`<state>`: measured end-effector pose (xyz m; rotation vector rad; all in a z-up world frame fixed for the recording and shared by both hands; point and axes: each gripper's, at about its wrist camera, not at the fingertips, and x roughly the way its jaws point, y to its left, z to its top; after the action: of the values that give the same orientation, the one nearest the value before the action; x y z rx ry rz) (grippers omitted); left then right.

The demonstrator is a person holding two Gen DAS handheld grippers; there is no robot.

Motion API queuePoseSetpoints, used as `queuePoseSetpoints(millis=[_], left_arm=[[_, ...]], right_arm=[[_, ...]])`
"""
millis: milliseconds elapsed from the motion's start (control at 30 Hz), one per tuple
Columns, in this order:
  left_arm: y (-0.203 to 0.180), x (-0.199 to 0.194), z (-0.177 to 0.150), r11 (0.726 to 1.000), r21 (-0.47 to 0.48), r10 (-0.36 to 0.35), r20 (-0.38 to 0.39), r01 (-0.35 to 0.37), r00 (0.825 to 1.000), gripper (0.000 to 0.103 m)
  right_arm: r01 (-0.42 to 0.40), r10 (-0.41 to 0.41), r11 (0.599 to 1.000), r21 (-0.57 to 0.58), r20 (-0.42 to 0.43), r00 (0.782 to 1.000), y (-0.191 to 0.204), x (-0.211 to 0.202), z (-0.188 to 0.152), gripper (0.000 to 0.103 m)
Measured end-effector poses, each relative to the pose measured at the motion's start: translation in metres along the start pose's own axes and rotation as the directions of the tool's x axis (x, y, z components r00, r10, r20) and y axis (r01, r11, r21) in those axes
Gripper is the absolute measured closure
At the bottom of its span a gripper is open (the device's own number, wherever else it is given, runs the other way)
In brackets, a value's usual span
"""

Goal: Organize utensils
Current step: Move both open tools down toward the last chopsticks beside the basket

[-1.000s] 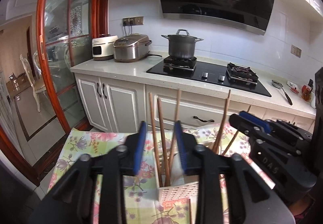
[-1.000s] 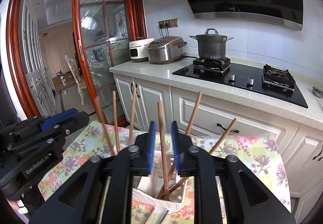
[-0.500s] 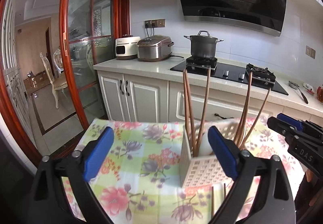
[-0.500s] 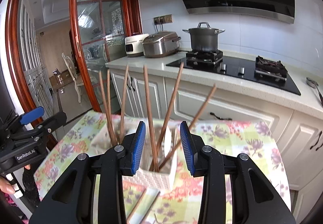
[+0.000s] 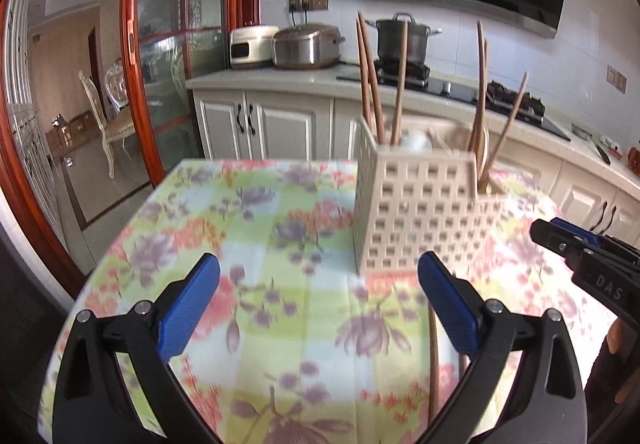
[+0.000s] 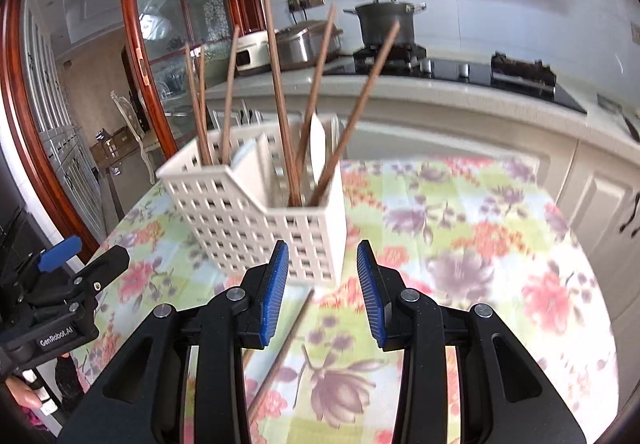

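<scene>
Two grippers: both hang low over the table, in front of the holder.
Left gripper (image 5: 319,294): its jaws are spread very wide and are opening a little more; nothing is between them, only the tablecloth (image 5: 256,211) below.
Right gripper (image 6: 322,290): jaws apart by a moderate gap, nothing pinched; one loose chopstick (image 6: 282,348) lies on the cloth under the gap.
Holder (image 6: 256,215): a white plastic basket with square holes, standing upright on the cloth near the middle of the table, divided into compartments.
Sorted chopsticks (image 6: 280,99): several brown sticks already stand in the holder, leaning in different directions; some are in the left compartment, some in the right one.
Remaining work: from the left wrist view, loose sticks (image 5: 434,360) lie on the cloth just beside the left gripper's right finger; how many I cannot tell, because the finger hides part of them.
Risk one: a thin stick lying flat is hard to pinch; the pads may press it into the soft cloth, and it may roll away or the cloth may wrinkle.
Risk two: the right gripper is near the holder's front corner; a push forward could tip this light basket and spill the sticks.
Risk three: the two grippers work close together, so they may collide.
</scene>
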<state>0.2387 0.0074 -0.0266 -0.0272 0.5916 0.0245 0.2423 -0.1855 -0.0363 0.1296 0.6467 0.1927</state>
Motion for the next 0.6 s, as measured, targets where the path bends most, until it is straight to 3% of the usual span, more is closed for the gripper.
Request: queuePoseSetpoints(millis=[433,600], left_arm=[[-0.007,0.016,-0.049,0.999,0.034,-0.024,-0.105,0.027,0.994,0.007],[-0.004,0.021,-0.059,0.999,0.045,-0.018,-0.137,0.024,0.99,0.007]], right_arm=[[0.02,-0.017,1.0,0.019,-0.147,0.989,0.009,0.035,-0.058,0.068],[0.026,-0.025,1.0,0.005,-0.163,0.986,0.018,0.041,-0.06,0.068]])
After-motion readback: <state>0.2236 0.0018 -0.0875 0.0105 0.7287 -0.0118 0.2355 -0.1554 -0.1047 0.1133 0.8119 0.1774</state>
